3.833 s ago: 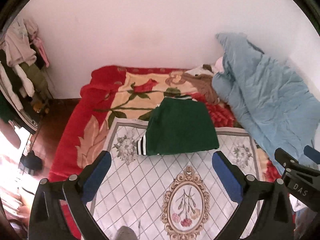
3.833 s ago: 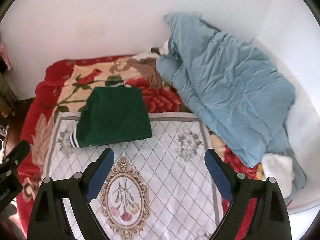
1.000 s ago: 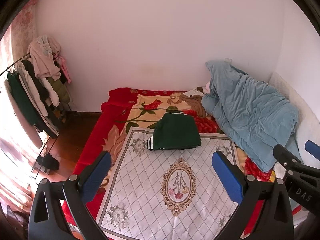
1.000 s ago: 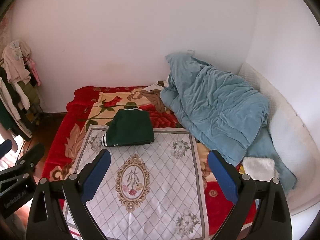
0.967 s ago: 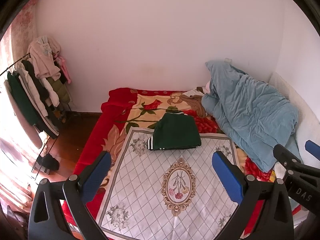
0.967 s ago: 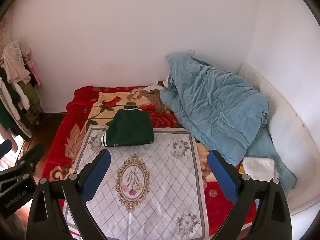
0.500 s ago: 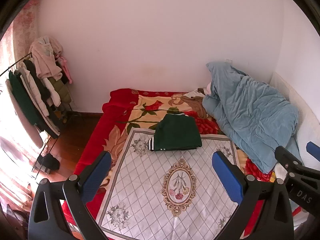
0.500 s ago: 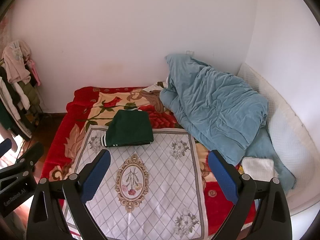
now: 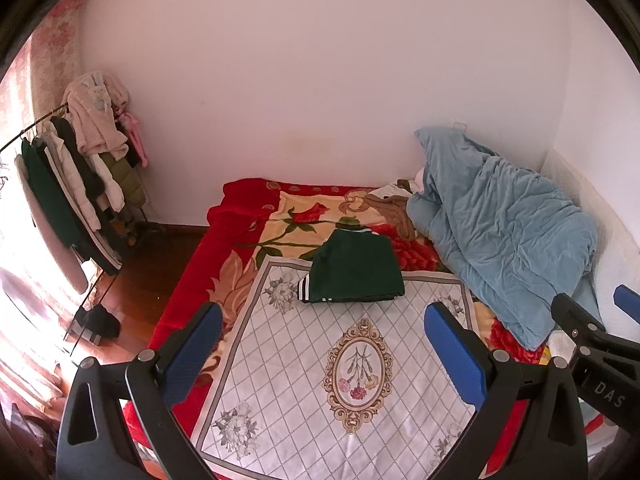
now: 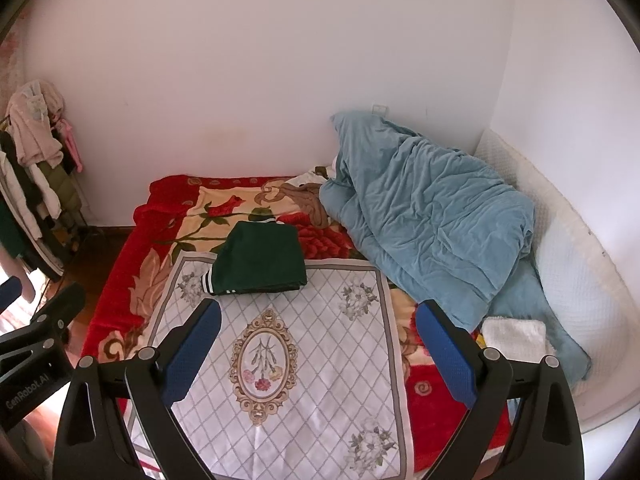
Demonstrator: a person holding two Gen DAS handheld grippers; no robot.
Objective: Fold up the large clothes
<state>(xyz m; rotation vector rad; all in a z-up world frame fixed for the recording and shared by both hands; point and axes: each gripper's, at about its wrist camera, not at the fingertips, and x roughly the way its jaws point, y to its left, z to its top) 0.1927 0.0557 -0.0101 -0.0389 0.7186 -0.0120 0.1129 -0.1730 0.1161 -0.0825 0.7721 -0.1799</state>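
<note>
Right gripper [image 9: 600, 364], seen at the edge of the left wrist view: we read "DAS" in pale letters on its black body — the print runs off the frame, so it may be part of a longer word.
Left gripper [image 10: 32, 364], seen at the edge of the right wrist view: we read "GenRobot.AI" along its black body.
Elsewhere: we find nothing else legible.

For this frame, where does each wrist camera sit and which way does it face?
Left wrist view: behind the open left gripper, raised, looking down the bed; the right gripper shows at its right edge.
Right wrist view: behind the open right gripper, same heading; the left gripper shows at its left edge.
Shared: the folded dark green garment, the crumpled blue quilt.
</note>
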